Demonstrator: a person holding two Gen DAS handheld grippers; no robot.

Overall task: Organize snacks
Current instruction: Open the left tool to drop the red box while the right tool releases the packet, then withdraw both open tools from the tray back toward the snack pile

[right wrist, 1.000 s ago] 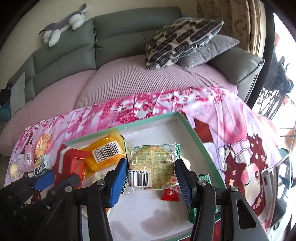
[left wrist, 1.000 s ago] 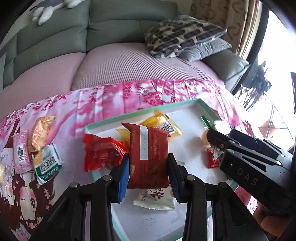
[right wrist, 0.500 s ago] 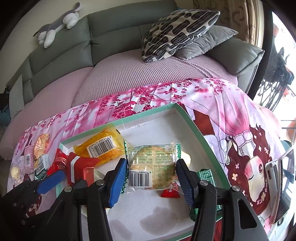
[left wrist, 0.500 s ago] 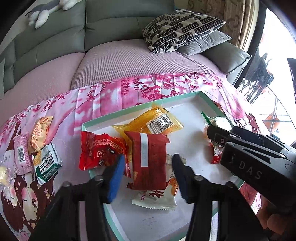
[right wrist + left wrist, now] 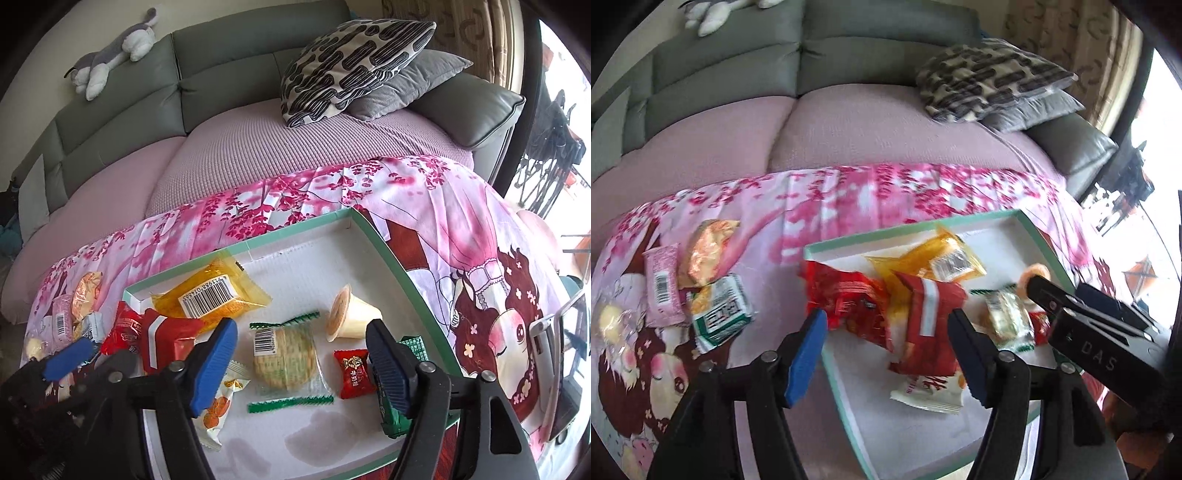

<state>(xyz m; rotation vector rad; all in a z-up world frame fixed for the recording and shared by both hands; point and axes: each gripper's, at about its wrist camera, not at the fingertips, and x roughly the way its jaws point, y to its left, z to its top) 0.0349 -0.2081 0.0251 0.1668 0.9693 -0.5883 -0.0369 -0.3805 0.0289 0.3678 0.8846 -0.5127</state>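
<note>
A shallow white tray with a green rim (image 5: 912,230) (image 5: 384,251) lies on the pink cloth and holds several snacks. My left gripper (image 5: 888,354) is open and empty above the tray's left edge; a dark red packet (image 5: 932,325) (image 5: 166,339) lies in the tray between its fingers. My right gripper (image 5: 301,363) is open and empty over a clear green-edged cracker packet (image 5: 286,356) (image 5: 1008,321) lying flat in the tray. A yellow packet (image 5: 210,299), a jelly cup (image 5: 351,314) and a small red candy (image 5: 354,373) also lie in the tray.
Several snacks lie on the cloth left of the tray: a pink packet (image 5: 661,284), an orange packet (image 5: 709,251), a green and white packet (image 5: 722,314). A grey sofa with cushions (image 5: 351,62) stands behind. A green packet (image 5: 393,413) sits at the tray's right rim.
Both grippers opened. The left let go of the dark red packet and the right let go of the cracker packet; both packets now lie in the tray. The left gripper shifted left.
</note>
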